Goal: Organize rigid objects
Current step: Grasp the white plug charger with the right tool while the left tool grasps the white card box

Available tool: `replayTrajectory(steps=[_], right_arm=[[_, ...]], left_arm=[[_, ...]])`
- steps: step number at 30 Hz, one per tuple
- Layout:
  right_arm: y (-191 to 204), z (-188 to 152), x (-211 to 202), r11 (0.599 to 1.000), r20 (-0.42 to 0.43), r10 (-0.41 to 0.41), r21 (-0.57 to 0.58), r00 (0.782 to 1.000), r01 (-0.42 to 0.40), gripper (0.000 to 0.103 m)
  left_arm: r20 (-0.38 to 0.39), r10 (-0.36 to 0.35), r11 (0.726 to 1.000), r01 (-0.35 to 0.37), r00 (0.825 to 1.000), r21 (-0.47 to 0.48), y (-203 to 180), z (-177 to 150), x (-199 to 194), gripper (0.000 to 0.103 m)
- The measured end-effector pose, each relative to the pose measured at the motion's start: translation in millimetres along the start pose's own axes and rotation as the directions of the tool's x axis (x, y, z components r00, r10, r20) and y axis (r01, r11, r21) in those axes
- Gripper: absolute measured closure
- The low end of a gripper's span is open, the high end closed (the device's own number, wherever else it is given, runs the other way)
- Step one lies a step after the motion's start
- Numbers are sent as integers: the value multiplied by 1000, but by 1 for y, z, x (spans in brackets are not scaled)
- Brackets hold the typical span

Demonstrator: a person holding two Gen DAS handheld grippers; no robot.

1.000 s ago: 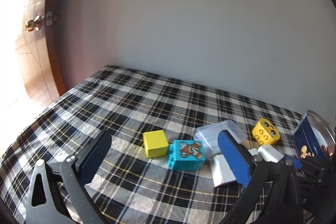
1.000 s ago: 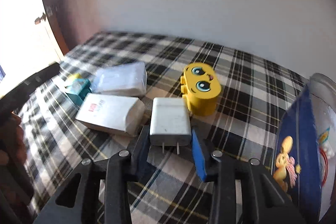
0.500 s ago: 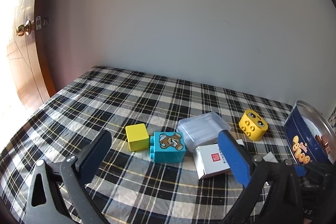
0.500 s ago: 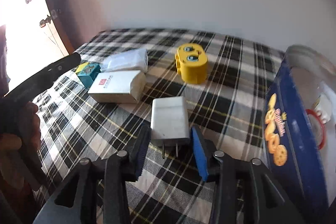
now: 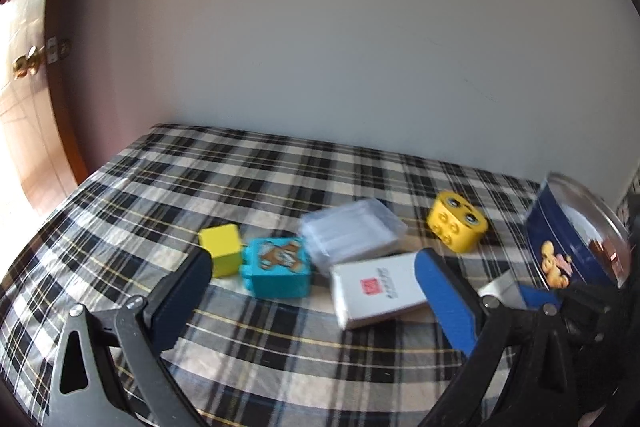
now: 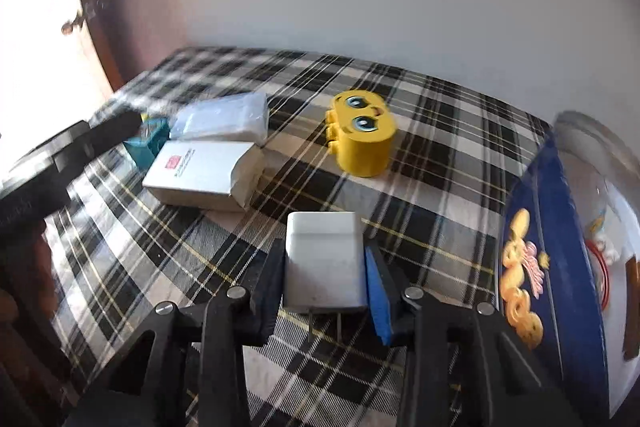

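Note:
My right gripper (image 6: 325, 277) is shut on a white plug charger (image 6: 323, 259), prongs pointing back at me, held above the plaid cloth. The blue cookie tin (image 6: 536, 267) stands open just to its right. My left gripper (image 5: 316, 291) is open and empty, low over the cloth in front of a teal bear block (image 5: 278, 273), a yellow cube (image 5: 222, 253) and a white box (image 5: 380, 287). A clear plastic case (image 5: 352, 231) and a yellow face block (image 5: 456, 225) lie behind them. The tin (image 5: 568, 251) shows at the right in the left wrist view.
The plaid cloth (image 5: 180, 187) covers the surface up to a white wall. A wooden door with a brass knob (image 5: 24, 67) is at the left. The left gripper's finger (image 6: 80, 143) shows at the left of the right wrist view.
The right gripper has closed on the charger and lifted it. The left gripper has drifted closer to the blocks, staying open.

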State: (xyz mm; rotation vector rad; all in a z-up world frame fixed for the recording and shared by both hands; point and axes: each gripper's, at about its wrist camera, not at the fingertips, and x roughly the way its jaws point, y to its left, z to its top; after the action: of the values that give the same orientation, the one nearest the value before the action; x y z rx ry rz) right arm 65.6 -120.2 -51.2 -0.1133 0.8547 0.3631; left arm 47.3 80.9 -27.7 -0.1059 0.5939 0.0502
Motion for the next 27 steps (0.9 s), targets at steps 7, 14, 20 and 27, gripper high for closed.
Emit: replayTrajectory(steps=[7,14,20,27], right_arm=[[-15,-3,-51,994,216,-94,68,972,82,63],[-27,-2,-64,992,258,-111,88,960,91,63],[-30,-3,-67,991,254,-96,114,962,69,63],[-34,-4,-74,987,293,-109,145,950,68,63]], left_arm=[[-90,16,999,-12,996,40,-36,-1,17,5],[-290,57,997,-67,955,-25,-49,-6,60,20],[-279,0,997,-22,960,-76,-41,-8,57,21],[-163,-84,986,59,983,-157,-32,-11,29,22]])
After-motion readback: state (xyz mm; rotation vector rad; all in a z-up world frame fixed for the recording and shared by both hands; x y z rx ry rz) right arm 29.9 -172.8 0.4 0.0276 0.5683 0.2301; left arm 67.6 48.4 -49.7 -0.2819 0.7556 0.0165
